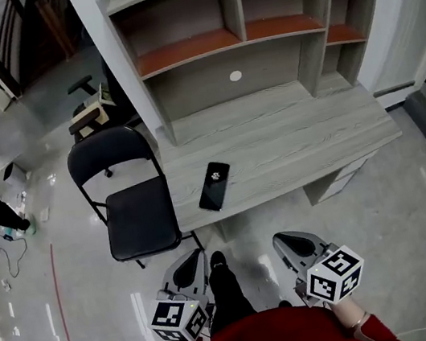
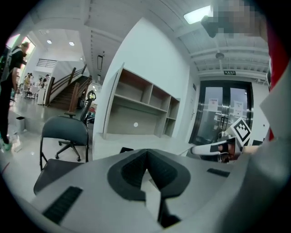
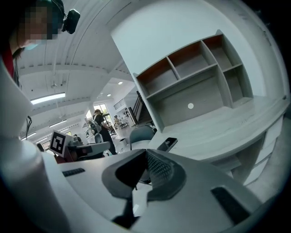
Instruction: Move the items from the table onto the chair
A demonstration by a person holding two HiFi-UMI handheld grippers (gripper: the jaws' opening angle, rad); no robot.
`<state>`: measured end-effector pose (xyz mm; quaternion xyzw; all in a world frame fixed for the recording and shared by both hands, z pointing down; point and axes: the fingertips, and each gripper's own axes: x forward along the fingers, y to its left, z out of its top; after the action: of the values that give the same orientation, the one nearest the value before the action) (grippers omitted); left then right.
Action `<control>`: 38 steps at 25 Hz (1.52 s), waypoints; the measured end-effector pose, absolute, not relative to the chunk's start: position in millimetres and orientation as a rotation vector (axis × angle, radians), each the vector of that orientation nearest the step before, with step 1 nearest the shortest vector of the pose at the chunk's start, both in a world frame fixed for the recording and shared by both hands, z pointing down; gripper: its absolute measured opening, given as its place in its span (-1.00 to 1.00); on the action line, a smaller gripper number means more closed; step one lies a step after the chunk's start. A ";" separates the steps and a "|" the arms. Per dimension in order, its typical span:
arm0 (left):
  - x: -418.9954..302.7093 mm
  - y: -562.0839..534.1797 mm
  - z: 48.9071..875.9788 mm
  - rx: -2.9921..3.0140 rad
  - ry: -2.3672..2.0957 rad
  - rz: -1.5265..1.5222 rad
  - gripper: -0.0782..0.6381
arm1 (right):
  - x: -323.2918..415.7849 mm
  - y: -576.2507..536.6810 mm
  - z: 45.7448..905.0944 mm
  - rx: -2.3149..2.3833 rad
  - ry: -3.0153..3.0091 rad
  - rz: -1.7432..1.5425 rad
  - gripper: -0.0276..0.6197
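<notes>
Near the front edge of the pale grey wood-grain table, at its left end, the head view shows the one item to move: a slim black smartphone lying flat. The black folding chair with a padded seat stands just left of the table. Below, the left gripper and right gripper hang short of the table, both with jaws pressed together and empty.

We judge the phone to be light, stiff, smooth and liable to slip or crack. The best hold looks like a pinch across its long edges at the near end, close to the table's edge. It bears a small pale emblem, too small to read.

From the left gripper view, the jaws meet on nothing. Only a dark sliver of the phone shows past them, with the chair at far left. A green sign over the doors is unreadable.

From the right gripper view, the jaws are likewise closed and bare. The phone lies beyond them on the table, and the chair is behind it.
</notes>
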<state>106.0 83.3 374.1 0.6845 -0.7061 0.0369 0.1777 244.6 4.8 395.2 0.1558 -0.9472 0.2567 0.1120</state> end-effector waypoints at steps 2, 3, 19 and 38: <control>75.8 58.4 381.6 1.986 -1.924 0.134 -0.76 | 213.3 -15.1 400.6 0.531 -2.763 0.777 -0.88; 61.2 45.7 384.0 2.008 -1.882 0.144 -0.76 | 198.3 -25.6 403.1 0.583 -2.747 0.790 -0.88; -7.7 -60.7 458.8 2.032 -1.364 0.305 -0.76 | 106.6 -82.0 472.9 0.853 -2.403 0.965 -0.88; 5.2 -104.2 547.4 1.716 -0.905 0.408 -0.39 | 71.2 -98.0 551.0 0.748 -2.051 1.287 -0.09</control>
<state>5.2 -104.2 547.4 0.7243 -0.3821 0.1722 0.5476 71.2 -98.0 551.0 0.2817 -0.7723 0.4847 0.2989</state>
